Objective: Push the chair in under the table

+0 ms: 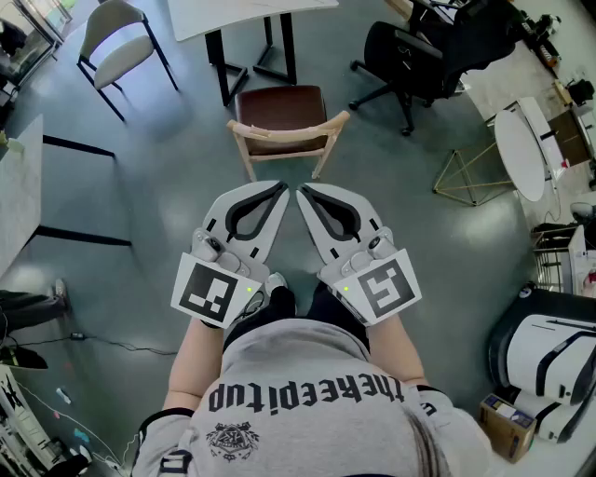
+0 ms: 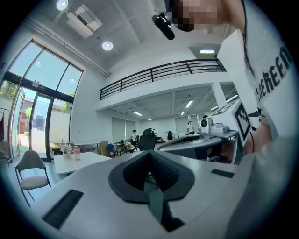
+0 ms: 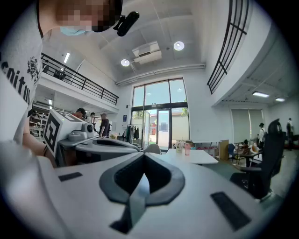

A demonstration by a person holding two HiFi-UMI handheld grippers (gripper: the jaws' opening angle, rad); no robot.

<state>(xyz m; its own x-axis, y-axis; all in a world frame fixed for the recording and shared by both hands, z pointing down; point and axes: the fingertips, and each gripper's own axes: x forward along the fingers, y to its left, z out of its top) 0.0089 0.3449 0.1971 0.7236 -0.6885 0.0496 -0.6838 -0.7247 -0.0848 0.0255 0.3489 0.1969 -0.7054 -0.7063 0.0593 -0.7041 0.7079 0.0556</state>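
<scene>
A chair (image 1: 279,119) with a dark brown seat and a light wooden backrest stands on the grey floor. It faces the white table (image 1: 244,13) on black legs, backrest toward me. In the head view my left gripper (image 1: 280,190) and right gripper (image 1: 301,194) are held side by side, tips nearly touching each other. They hang a short way from the backrest and do not touch it. Both are shut with nothing between the jaws. The left gripper (image 2: 149,155) and the right gripper (image 3: 144,156) each show closed jaws in their own views. The brown chair does not appear in those views.
A black office chair (image 1: 410,56) stands right of the table and a grey chair (image 1: 116,42) at the upper left. A gold wire frame (image 1: 470,177) and a round white table (image 1: 521,149) are at the right. Another table edge (image 1: 19,196) is at the left.
</scene>
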